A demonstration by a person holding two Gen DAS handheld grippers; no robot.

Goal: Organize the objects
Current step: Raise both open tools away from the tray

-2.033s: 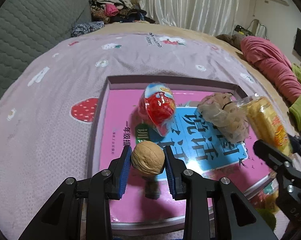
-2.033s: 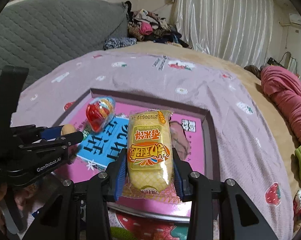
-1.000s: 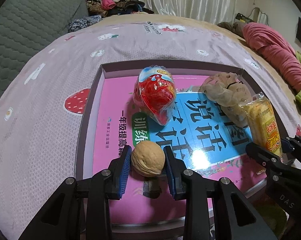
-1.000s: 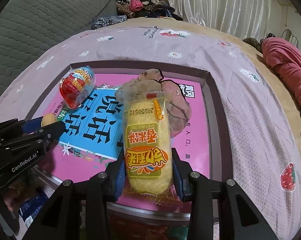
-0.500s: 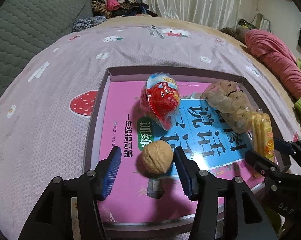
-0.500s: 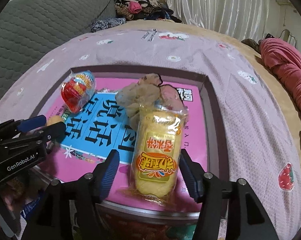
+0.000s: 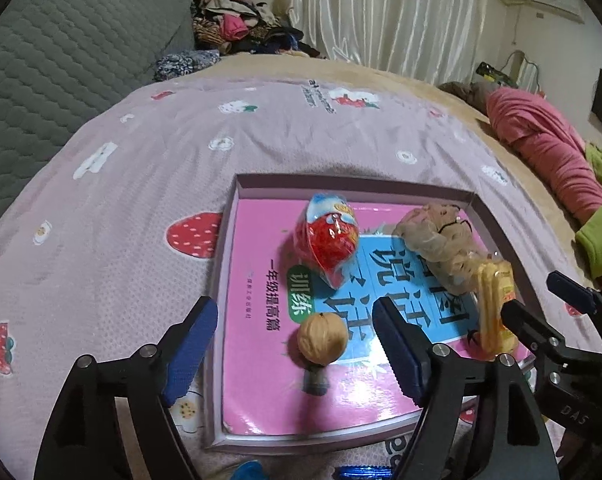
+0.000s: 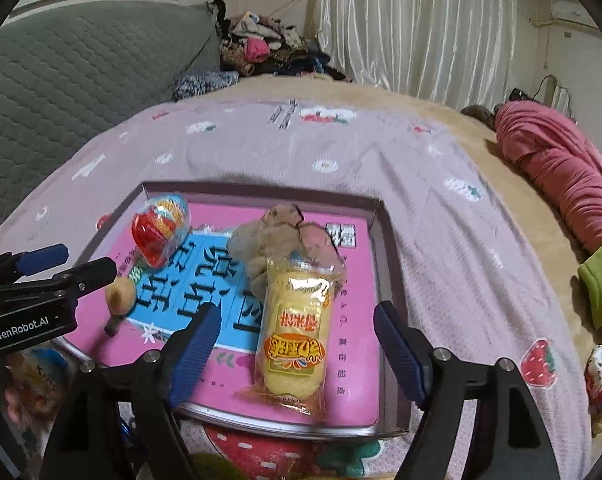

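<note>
Four items point(image 7: 322, 344) in shallow tray point(image 7: 226, 280)

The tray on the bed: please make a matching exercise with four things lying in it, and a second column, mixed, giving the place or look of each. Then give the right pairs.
Things in the tray:
1. walnut
2. yellow cake packet
3. red toy egg
4. brown cloth bundle

Descriptions:
A. between the opening right gripper's pads, untouched
B. crumpled, at the far end of the cake packet
C. round, tan, between the opening left gripper's pads
D. in clear wrap, with a blue top

Pairs: 1-C, 2-A, 3-D, 4-B
</note>
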